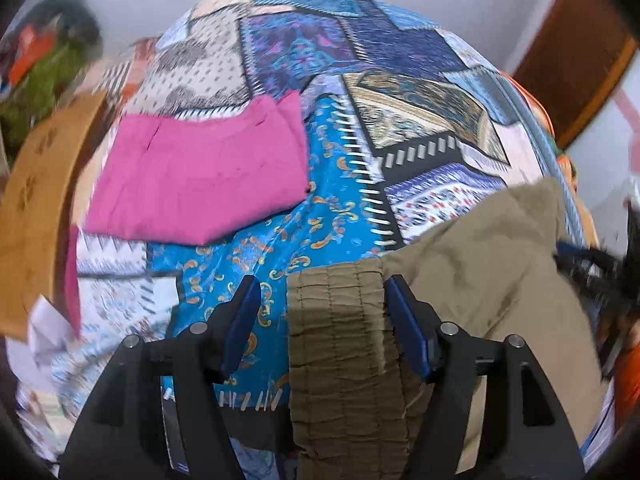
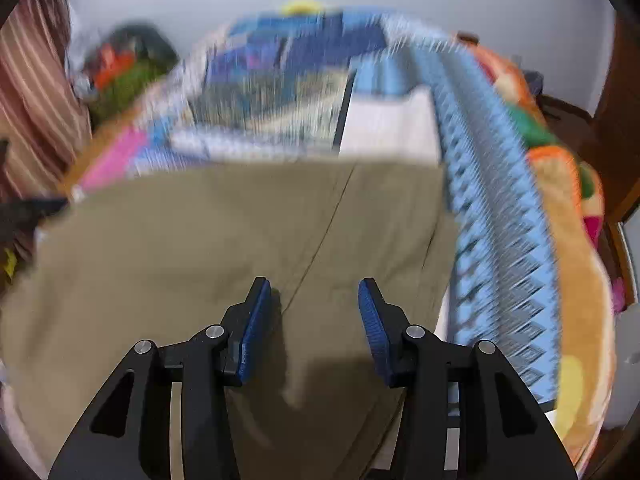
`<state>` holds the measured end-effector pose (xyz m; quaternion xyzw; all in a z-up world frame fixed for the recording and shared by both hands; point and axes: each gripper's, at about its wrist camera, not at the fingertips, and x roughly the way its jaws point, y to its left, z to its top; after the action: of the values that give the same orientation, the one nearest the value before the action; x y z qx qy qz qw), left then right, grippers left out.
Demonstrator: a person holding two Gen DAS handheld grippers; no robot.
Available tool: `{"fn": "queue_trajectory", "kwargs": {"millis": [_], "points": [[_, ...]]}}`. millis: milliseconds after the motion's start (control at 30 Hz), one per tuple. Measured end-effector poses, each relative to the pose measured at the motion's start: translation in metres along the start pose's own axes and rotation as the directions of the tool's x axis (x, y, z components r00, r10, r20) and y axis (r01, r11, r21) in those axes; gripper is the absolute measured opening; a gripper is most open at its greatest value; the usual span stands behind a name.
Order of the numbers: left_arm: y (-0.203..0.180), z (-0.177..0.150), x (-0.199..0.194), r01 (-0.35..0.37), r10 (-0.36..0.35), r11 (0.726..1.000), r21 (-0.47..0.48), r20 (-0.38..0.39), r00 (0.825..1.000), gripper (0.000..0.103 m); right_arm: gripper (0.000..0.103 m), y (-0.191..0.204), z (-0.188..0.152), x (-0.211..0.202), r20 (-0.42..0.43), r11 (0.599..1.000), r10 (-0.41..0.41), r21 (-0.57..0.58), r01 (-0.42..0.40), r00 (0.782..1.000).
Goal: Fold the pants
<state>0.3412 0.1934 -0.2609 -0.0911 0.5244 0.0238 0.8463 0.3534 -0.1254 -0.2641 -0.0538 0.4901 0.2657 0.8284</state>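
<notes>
The khaki pants lie on a patchwork bedspread. In the left wrist view their ribbed elastic waistband runs between the two blue pads. My left gripper is open, its jaws wide apart with the waistband between them. In the right wrist view the pants spread flat across the bed, a seam running up the middle. My right gripper is open and empty just above the cloth. That view is blurred.
A folded pink garment lies on the bedspread to the far left. A wooden bed frame curves along the left. An orange patterned blanket lies at the right edge of the bed. A wall stands behind.
</notes>
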Motion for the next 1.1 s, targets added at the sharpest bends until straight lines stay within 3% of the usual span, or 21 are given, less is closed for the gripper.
{"fn": "queue_trajectory", "kwargs": {"millis": [100,267,400,567,700,800,867,900,1000,1100], "points": [[0.011,-0.003,0.007,0.02,-0.021,0.995,-0.093,-0.006,1.0,0.07,0.042,0.005,-0.012,0.0,0.017,0.999,-0.027,-0.031,0.028,0.999],[0.016,-0.004,0.002,0.044,-0.047,0.985,-0.168,-0.016,0.999,0.072,0.041,0.005,-0.016,-0.008,-0.019,0.998,-0.059,-0.036,0.058,0.998],[-0.001,-0.006,-0.028,-0.018,0.019,0.997,-0.071,0.018,1.0,0.071,0.043,0.008,-0.011,-0.028,-0.043,0.997,-0.073,-0.022,0.072,0.996],[-0.04,-0.016,-0.056,-0.001,-0.004,0.997,0.08,0.064,0.998,0.071,0.045,0.035,-0.003,-0.062,0.043,0.999,0.047,-0.025,-0.046,0.998],[-0.079,-0.026,-0.06,0.005,-0.02,0.98,0.2,0.075,0.997,0.071,0.049,0.068,0.005,-0.063,0.057,0.993,0.116,-0.041,-0.114,0.992],[-0.095,-0.036,-0.044,0.023,-0.03,0.97,0.243,0.025,0.999,0.071,0.05,0.091,0.007,-0.047,0.019,0.987,0.149,-0.056,-0.148,0.989],[-0.1,-0.046,-0.032,0.032,-0.028,0.966,0.255,-0.021,0.999,0.071,0.051,0.1,0.0,-0.028,-0.052,0.986,0.151,-0.063,-0.154,0.987],[-0.103,-0.055,-0.029,0.009,-0.006,0.961,0.278,-0.012,1.0,0.071,0.053,0.101,-0.004,-0.021,-0.085,0.987,0.143,-0.068,-0.149,0.986],[-0.11,-0.074,-0.037,-0.054,0.038,0.94,0.338,0.054,0.998,0.072,0.062,0.104,-0.024,-0.03,-0.07,0.986,0.102,-0.124,-0.11,0.992],[-0.108,-0.085,-0.046,-0.041,0.023,0.944,0.327,0.058,0.998,0.072,0.063,0.101,-0.042,-0.046,-0.082,0.983,0.105,-0.144,-0.116,0.991]]}}
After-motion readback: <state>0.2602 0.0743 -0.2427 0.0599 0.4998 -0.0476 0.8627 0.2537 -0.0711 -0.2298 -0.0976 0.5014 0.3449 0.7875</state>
